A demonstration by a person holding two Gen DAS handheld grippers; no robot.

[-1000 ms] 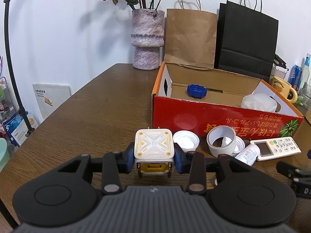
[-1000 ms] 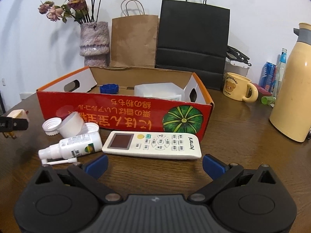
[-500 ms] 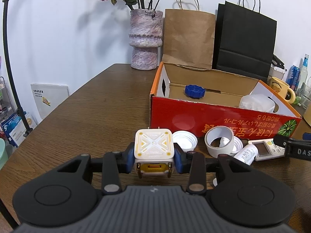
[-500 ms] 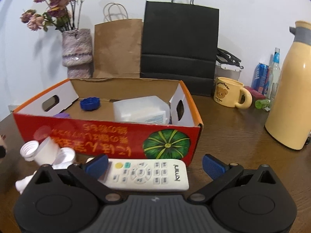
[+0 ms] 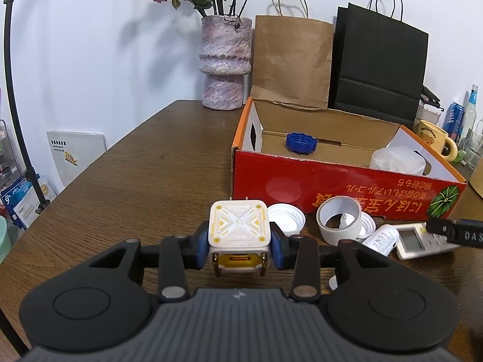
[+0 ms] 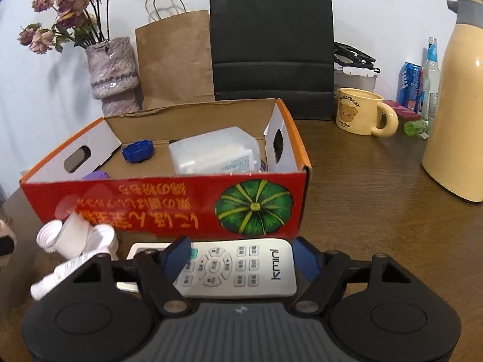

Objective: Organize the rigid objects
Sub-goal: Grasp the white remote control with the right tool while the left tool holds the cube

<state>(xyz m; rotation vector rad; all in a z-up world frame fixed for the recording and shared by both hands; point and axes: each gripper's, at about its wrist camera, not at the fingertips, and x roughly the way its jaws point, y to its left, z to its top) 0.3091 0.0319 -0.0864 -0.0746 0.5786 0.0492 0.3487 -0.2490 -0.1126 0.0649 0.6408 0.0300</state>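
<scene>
— So what had changed in that last second?

— Mostly the right gripper [image 6: 243, 259]. It had slid in over the white remote [image 6: 234, 268] on the desk [image 6: 377, 199], and its fingers [image 6: 178, 255] had just been closing from their widest spread. The remote lay between them, just in front of the red box [image 6: 169, 205]; the right pad stood at the remote's end, the left one above its keys, and I couldn't tell whether either pressed yet.

— And the other hand?

— The left gripper [image 5: 238, 246] hadn't budged. Its fingers [image 5: 276, 249] stayed pinched on the white-and-yellow plug cube [image 5: 238, 226], held above the desk, near the white caps [image 5: 285, 218] and tape roll [image 5: 339, 223].

— Meaning?

— I judged the remote was the next piece bound for the box, where a blue cap [image 6: 137, 150] and a clear container [image 6: 214, 154] already sat. The cube waited its turn.
</scene>
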